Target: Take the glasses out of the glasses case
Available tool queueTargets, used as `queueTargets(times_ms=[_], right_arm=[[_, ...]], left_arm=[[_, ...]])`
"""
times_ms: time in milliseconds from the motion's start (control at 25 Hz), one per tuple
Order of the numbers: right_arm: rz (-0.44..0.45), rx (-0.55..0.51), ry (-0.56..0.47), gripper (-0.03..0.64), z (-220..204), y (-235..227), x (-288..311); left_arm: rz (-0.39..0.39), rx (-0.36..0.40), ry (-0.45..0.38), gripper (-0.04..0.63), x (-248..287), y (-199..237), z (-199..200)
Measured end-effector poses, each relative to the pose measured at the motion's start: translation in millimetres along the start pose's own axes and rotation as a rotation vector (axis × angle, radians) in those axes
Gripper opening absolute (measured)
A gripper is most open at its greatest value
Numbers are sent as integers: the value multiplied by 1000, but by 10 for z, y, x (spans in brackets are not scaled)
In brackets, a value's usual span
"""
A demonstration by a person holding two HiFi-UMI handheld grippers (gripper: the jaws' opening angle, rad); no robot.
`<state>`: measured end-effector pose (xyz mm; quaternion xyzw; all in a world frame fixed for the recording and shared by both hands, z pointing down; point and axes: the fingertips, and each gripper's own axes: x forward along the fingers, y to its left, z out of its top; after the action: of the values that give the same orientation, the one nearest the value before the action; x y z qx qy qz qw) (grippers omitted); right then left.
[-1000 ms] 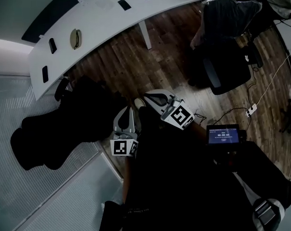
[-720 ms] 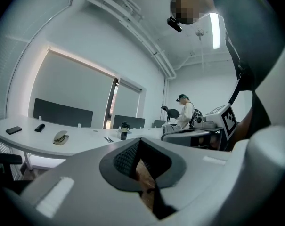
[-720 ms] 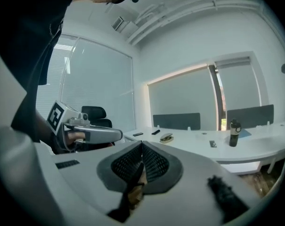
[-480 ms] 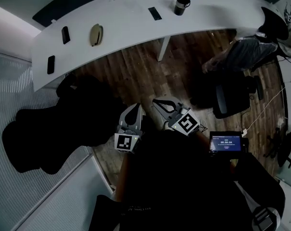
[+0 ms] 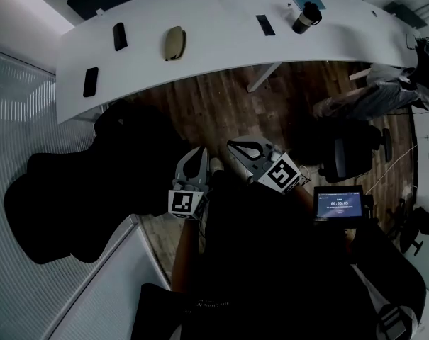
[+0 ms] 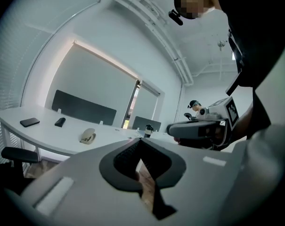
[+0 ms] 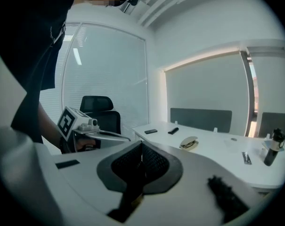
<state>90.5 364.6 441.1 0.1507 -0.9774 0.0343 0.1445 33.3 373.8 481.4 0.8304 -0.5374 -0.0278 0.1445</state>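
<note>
The glasses case [image 5: 174, 42] is a closed beige oval lying on the curved white desk [image 5: 221, 44], far from both grippers. It also shows small in the left gripper view [image 6: 88, 135] and in the right gripper view [image 7: 189, 143]. My left gripper [image 5: 198, 151] and right gripper [image 5: 233, 146] hang side by side over the wooden floor, well short of the desk, tips toward it. Both are shut with nothing between the jaws, as the left gripper view [image 6: 140, 141] and the right gripper view [image 7: 142, 146] show. No glasses are visible.
On the desk lie two dark phones [image 5: 120, 36] [image 5: 91, 81], a black strip [image 5: 266, 25] and a dark cup [image 5: 305, 17]. A black office chair [image 5: 79, 190] stands at the left, another chair [image 5: 349, 154] at the right. A seated person [image 5: 384, 94] is at the far right.
The desk with the case has slid lower and to the right in the head view and looks nearer. Both grippers have travelled with me toward it, still shut and side by side.
</note>
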Motion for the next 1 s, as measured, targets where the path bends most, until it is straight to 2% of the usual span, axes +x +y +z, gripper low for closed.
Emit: queueTargets(times_ms=[240,600,760,1000], right_arm=[[43,3,31,8,24,48,307],[64,-38,-24,8,171,-256,667],[79,-75,-47,8,224,-514,806],[63,-35,-117,8,337,-1115,853]], left_arm=[[-5,-1,-11,6,4,320,12],[18,23,1,7,189,561,42],[46,30,12,6,374,659,52],[-2,64,72,6,878,637,150]])
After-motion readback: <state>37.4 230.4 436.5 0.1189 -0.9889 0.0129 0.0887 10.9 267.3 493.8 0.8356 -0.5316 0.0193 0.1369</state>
